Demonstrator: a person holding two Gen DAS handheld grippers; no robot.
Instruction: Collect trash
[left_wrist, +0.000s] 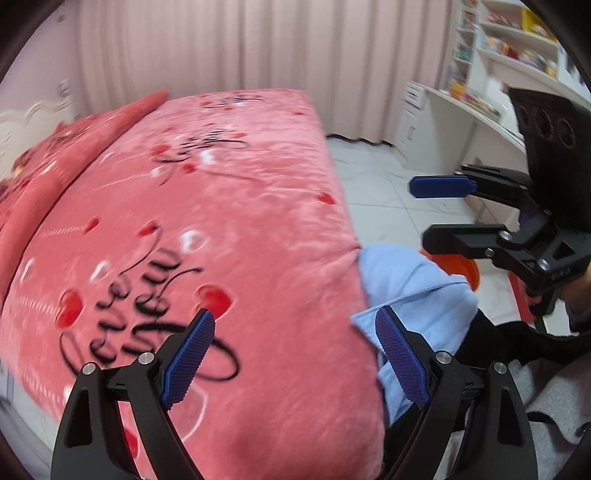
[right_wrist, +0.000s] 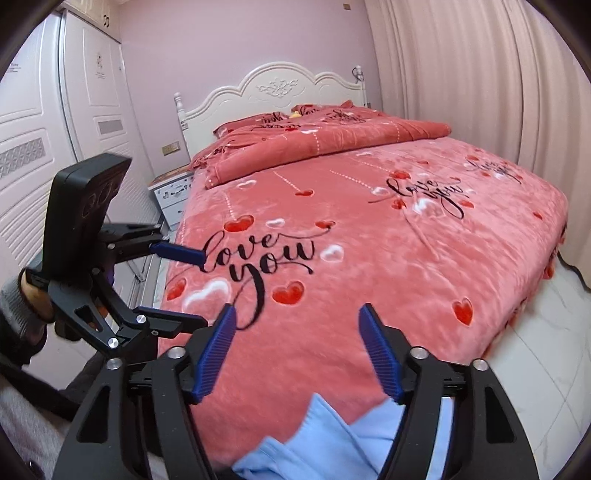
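Left wrist view, both jaws wide open, empty, blue cloth beneath left gripper.

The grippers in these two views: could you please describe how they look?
Both the left gripper and the right gripper have black angular frames with silver bolts and blue ribbed pads. Each carries a black box with three round holes. A grey knit cuff shows at one wrist.

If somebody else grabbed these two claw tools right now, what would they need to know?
Left gripper: open, nothing in it, over the near edge of the bed.
Right gripper: open, nothing in it, also over the bed.
A light blue cloth hangs at the bed's near corner; an orange container shows partly behind it.
No trash is visible on the bedspread.
Left to do: find any trash and collect it.
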